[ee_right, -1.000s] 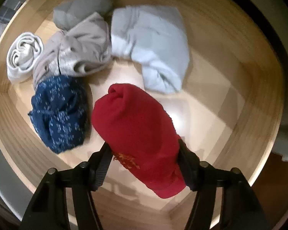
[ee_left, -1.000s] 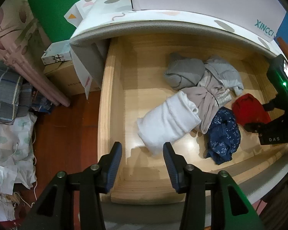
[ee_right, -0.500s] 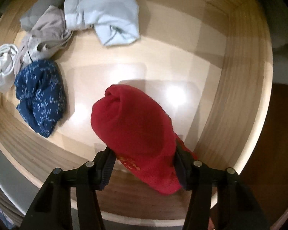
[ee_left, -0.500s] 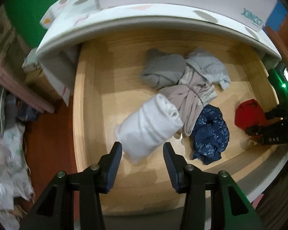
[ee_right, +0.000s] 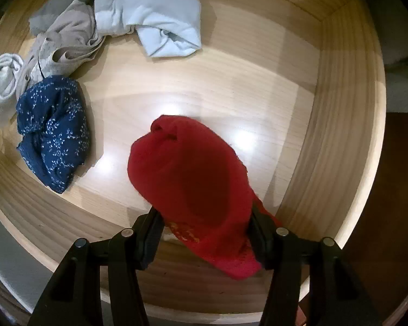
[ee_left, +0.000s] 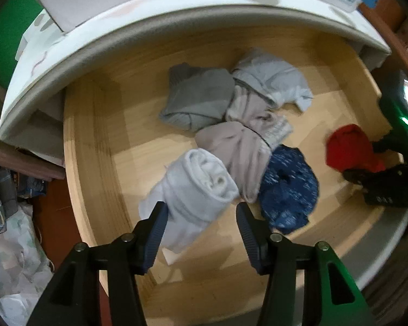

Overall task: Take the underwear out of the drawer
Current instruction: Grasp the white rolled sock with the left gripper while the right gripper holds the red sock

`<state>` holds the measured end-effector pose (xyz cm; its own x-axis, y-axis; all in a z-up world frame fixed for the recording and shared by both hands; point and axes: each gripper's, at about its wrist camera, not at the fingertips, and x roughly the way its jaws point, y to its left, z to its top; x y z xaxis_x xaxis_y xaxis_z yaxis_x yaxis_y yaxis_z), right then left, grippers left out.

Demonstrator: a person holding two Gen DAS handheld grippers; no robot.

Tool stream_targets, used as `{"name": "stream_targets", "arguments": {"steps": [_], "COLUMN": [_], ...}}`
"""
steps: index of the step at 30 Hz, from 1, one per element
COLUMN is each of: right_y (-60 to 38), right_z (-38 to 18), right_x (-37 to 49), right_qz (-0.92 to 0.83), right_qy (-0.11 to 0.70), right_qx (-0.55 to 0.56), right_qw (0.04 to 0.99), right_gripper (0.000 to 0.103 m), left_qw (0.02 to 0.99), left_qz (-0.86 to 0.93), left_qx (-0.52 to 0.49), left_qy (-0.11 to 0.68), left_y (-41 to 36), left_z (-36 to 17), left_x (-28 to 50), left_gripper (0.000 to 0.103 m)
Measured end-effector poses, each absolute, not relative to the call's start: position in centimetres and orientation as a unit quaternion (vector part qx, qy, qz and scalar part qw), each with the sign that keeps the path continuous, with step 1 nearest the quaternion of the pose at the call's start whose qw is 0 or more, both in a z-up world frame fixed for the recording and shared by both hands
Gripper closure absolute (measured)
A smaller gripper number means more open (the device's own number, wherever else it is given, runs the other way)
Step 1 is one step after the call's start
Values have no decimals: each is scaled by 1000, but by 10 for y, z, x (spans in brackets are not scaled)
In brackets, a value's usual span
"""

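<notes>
Two grippers over an open wooden drawer (ee_left: 89, 146) of rolled underwear

The drawer floor carries a cluster of grey (ee_left: 198, 100), pale blue (ee_right: 149, 13), beige (ee_left: 239, 146) and navy patterned (ee_right: 51, 130) pieces; the red underwear (ee_right: 193, 179) sits pinched in the right gripper (ee_right: 204, 222), jaws easing apart; the left gripper (ee_left: 201, 217) points down over the white roll (ee_left: 195, 193), jaws opening around its end, pads not pressing.

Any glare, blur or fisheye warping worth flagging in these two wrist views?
Left wrist: motion blur smears the blue patterned underwear and the white roll; the drawer walls bow. Right wrist: sharper, with bright glare spots on the drawer floor beside the red underwear.
</notes>
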<state>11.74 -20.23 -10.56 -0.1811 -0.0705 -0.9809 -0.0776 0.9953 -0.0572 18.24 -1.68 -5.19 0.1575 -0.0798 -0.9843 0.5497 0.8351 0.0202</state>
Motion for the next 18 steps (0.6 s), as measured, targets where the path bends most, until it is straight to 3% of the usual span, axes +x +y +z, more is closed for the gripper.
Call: {"name": "stream_targets", "arguments": {"steps": [18], "right_y": [-202], "right_z": [-108], "right_x": [117], "right_qz": [-2], "right_qy": [767], "right_qx": [-48], "right_qw": [640], "right_gripper": [48], "left_qw": [745], "left_qz": [-159], "left_qx": [144], "left_qy": [631], "left_y": [-19], "left_z": [-77], "left_x": [223], "left_gripper": [44]}}
